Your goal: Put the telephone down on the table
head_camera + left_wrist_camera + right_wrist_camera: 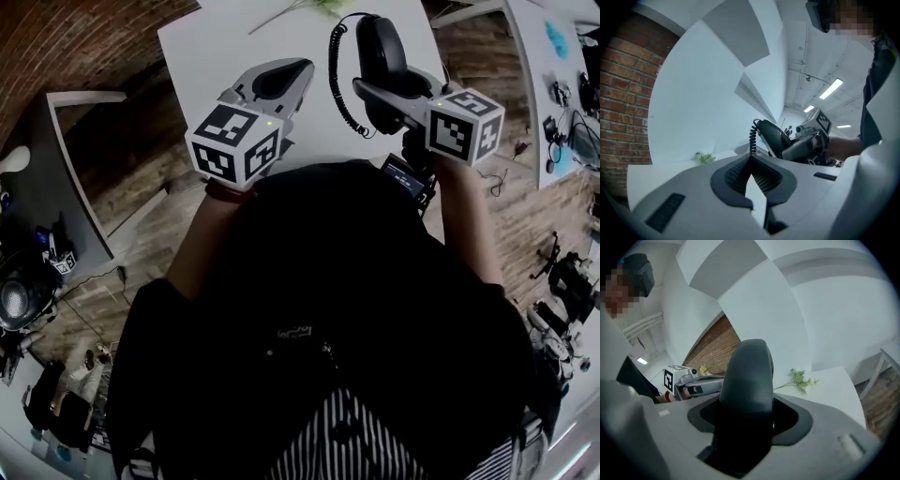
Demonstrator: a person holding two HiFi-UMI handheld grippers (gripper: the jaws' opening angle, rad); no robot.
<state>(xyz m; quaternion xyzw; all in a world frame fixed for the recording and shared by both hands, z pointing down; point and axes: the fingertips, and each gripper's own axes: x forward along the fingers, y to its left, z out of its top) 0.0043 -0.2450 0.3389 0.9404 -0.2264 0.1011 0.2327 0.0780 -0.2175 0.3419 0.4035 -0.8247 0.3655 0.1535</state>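
Right gripper (386, 89) clamps the telephone (380, 42) over the table (216, 37)

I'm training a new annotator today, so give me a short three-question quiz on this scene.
1. Multiple choice: what does the right tool grip? A) a plant sprig B) the telephone handset C) nothing
2. True or false: the left tool holds the coiled cord.
3. Fill in: the green sprig lies on the white ____.
Key: 1 B; 2 false, its jaws are together and empty; 3 table.
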